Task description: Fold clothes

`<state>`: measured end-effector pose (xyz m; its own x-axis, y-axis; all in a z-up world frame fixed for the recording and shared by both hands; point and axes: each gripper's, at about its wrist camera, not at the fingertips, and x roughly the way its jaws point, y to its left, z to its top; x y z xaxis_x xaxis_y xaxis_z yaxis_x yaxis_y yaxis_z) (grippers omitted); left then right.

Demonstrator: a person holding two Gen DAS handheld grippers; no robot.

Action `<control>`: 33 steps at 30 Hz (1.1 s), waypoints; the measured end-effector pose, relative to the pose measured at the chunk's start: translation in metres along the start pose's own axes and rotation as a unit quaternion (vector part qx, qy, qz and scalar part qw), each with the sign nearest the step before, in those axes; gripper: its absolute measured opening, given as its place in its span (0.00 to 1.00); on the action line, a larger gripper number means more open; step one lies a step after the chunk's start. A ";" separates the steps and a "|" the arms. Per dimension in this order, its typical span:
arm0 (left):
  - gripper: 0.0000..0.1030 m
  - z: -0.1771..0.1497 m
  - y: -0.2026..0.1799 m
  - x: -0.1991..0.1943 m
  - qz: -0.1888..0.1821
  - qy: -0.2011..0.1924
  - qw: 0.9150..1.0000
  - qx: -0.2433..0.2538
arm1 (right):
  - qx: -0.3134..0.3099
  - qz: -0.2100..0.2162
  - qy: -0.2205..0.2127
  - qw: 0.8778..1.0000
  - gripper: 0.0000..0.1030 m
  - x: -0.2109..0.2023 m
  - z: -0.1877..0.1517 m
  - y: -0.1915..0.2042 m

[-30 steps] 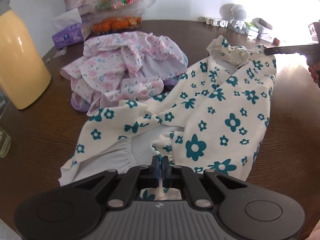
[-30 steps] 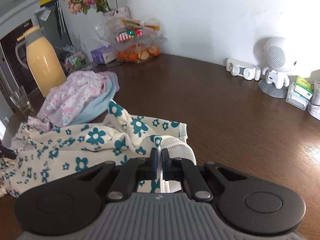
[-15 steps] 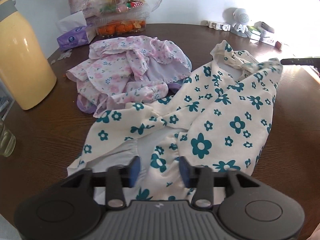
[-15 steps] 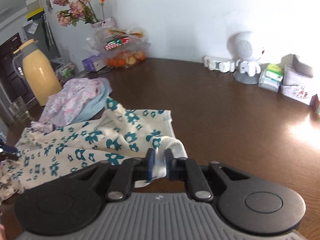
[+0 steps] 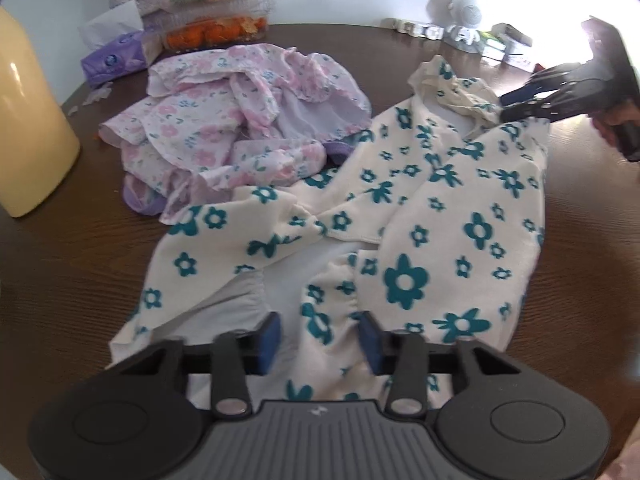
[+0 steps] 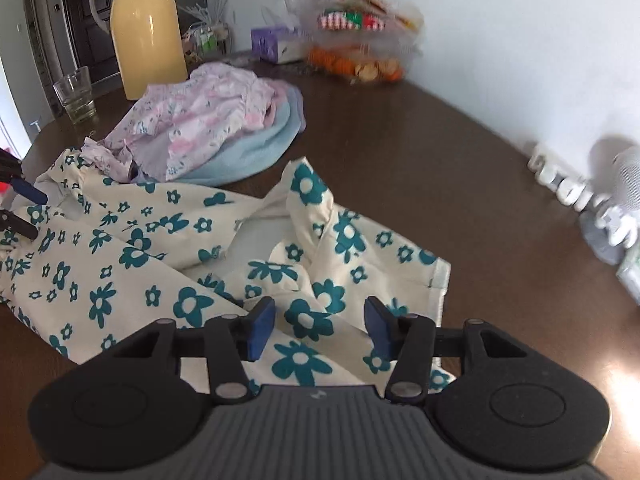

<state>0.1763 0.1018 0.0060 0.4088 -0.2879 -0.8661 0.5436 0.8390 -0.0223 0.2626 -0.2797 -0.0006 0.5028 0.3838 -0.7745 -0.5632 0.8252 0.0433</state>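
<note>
Both grippers hovering over the cream garment [image 5: 448, 216] with teal flowers, spread rumpled on the brown table [image 6: 420, 152]. Left gripper [image 5: 320, 340] with blue pads apart after a slight closing, cloth lying loose between them, unpinched. Right gripper [image 6: 320, 326] with pads parted, having just been opening (fabric below, not clamped). Lying just beyond the cream garment: a pink floral heap [image 5: 224, 120], touching its far edge. Standing beyond that heap: a yellow flask [image 6: 146, 28] and a glass [image 6: 76, 94].
</note>
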 end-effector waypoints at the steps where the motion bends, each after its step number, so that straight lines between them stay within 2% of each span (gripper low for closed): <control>1: 0.11 -0.001 -0.002 -0.001 -0.004 0.000 1.000 0.004 | 0.006 0.008 0.003 1.000 0.30 0.003 -0.001 -0.002; 2: 0.05 -0.001 -0.005 -0.002 -0.002 0.000 1.000 0.009 | 0.010 0.015 0.001 1.000 0.15 0.002 -0.003 -0.003; 3: 0.04 -0.001 -0.009 -0.003 0.002 -0.001 1.000 0.013 | 0.012 0.016 -0.004 1.000 0.06 0.000 -0.005 -0.002; 5: 0.03 -0.003 -0.014 -0.008 0.013 -0.008 1.000 0.015 | 0.007 0.013 -0.013 1.000 0.02 -0.007 -0.009 0.001; 11: 0.02 -0.018 -0.038 -0.043 0.021 -0.049 0.998 0.017 | 0.013 -0.004 -0.039 0.999 0.01 -0.040 -0.016 0.010; 16: 0.02 -0.026 -0.062 -0.080 0.017 -0.077 0.996 0.046 | 0.016 -0.016 -0.052 0.998 0.01 -0.084 -0.027 0.019; 20: 0.03 -0.018 -0.062 -0.074 0.028 -0.069 0.995 0.059 | 0.015 -0.031 -0.050 0.998 0.01 -0.105 -0.029 0.023; 22: 0.03 -0.012 -0.054 -0.056 0.041 -0.048 0.996 0.056 | 0.025 -0.042 -0.039 0.998 0.01 -0.096 -0.027 0.019; 25: 0.03 -0.003 -0.037 -0.027 0.059 -0.021 0.997 0.048 | 0.029 -0.068 -0.008 0.997 0.01 -0.061 -0.023 0.014; 33: 0.03 -0.003 -0.011 -0.002 0.076 -0.001 0.997 0.028 | 0.030 -0.073 -0.005 0.997 0.02 -0.009 -0.016 0.010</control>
<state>0.1669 0.0947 0.0063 0.4910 -0.1608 -0.8562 0.5150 0.8462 0.1365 0.2422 -0.2816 -0.0032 0.5827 0.2611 -0.7696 -0.4436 0.8956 -0.0320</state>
